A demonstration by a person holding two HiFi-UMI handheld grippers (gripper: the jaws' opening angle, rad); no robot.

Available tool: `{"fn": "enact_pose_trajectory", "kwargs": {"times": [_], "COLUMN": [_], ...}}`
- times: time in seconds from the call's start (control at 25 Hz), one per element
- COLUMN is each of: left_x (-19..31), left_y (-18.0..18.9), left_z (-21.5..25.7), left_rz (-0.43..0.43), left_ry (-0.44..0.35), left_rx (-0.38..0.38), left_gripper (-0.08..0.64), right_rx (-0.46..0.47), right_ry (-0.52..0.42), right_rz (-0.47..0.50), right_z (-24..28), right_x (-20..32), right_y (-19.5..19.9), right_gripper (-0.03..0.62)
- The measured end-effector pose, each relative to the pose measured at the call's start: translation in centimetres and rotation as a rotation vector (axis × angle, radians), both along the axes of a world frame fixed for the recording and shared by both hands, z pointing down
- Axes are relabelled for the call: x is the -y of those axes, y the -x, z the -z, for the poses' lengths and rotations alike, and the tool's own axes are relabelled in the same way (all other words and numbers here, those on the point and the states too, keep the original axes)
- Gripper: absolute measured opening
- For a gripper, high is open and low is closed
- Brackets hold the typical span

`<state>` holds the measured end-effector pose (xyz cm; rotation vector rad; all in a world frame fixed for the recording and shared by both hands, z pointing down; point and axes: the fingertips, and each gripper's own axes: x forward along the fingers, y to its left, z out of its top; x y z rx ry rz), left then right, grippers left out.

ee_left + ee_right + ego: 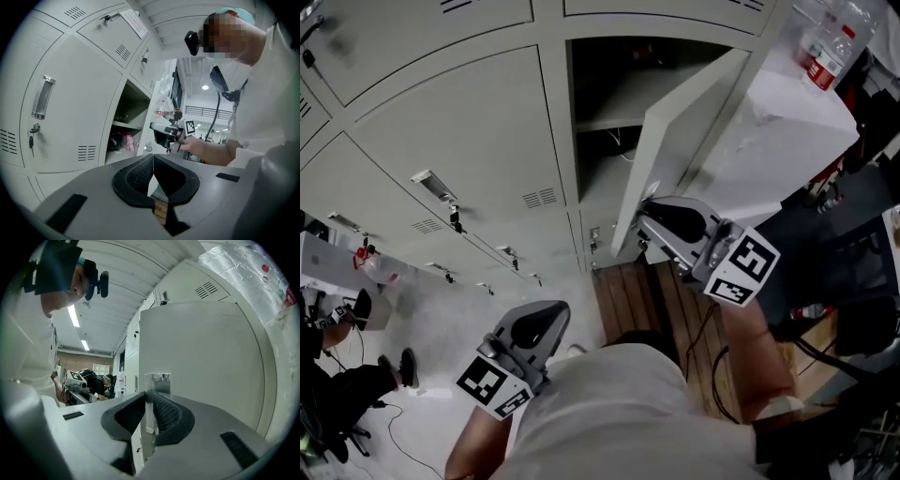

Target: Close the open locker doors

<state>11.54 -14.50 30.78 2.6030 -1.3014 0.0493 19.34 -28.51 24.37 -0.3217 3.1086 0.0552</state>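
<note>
Locker [605, 183] stands open, with a shelf [609, 120] inside and a pink bundle [126, 140] below it. Right gripper [149, 397] clamps the edge of the half-open door [675, 141]. Left gripper [152, 159] hangs closed and empty, well apart.

Nothing legible here tbh. The paper sheet [134, 23] on an upper locker door [110, 35] and the red bottle label [829, 64] are too blurry to read.

Pale grey locker door [675, 141]; black-white squares on marker cube [742, 269]; brown floor slats [628, 305]; red bottle label [832, 62].
</note>
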Motion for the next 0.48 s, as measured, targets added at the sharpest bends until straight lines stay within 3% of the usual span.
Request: {"fn": "enact_pose_trajectory", "kwargs": {"times": [0.48], "left_x": [-0.3], "left_y": [3.5], "left_z": [-1.0], "left_rz": [-0.032], "left_ry": [-0.017], "left_rx": [-0.016], "left_gripper": [0.012], "right_rx": [0.003], "right_ry": [-0.017], "right_rz": [-0.123], "right_z": [0.1], "right_x": [2.1], "right_y": [3.2], "right_gripper": [0.051]}}
